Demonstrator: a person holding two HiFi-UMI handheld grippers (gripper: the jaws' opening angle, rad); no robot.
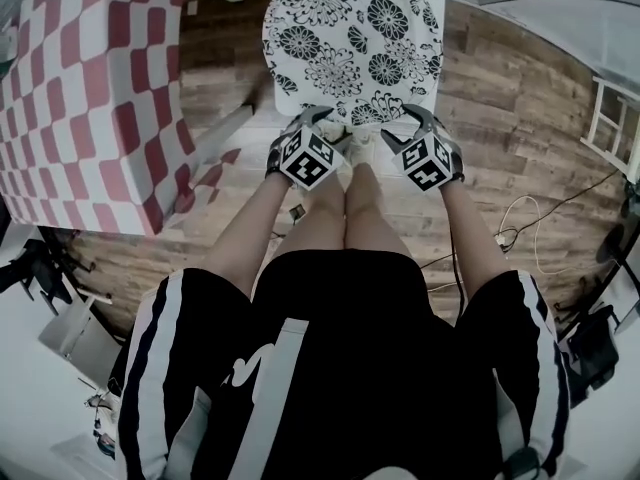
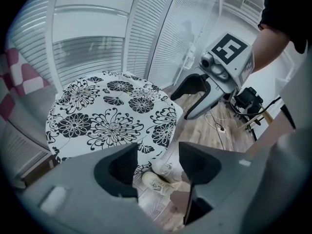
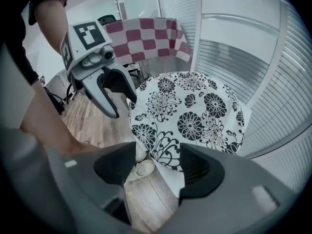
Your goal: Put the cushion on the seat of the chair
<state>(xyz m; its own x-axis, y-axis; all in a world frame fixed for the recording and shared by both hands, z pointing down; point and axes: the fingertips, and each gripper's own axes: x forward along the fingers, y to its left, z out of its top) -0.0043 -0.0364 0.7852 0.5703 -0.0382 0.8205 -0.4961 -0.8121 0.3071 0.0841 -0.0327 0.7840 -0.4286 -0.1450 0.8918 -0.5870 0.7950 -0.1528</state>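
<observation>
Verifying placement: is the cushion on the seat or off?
On. The cushion lies flat on the chair seat; left gripper and right gripper stand open, clear of it.

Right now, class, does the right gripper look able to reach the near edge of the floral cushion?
Probably yes. The right gripper has its jaws open and empty, close to the near edge of the floral cushion, with nothing between them. The left gripper hangs off to the side, apart.

The cushion [image 1: 352, 43] lies on the seat of the chair [image 2: 92, 57], the table [image 1: 90, 88] stands to its left, and the left tongs [image 1: 322, 120] and right tongs [image 1: 405, 120] hang side by side at the cushion's near edge, above the person's shoes [image 2: 161, 177] on the floor [image 1: 500, 98].
</observation>
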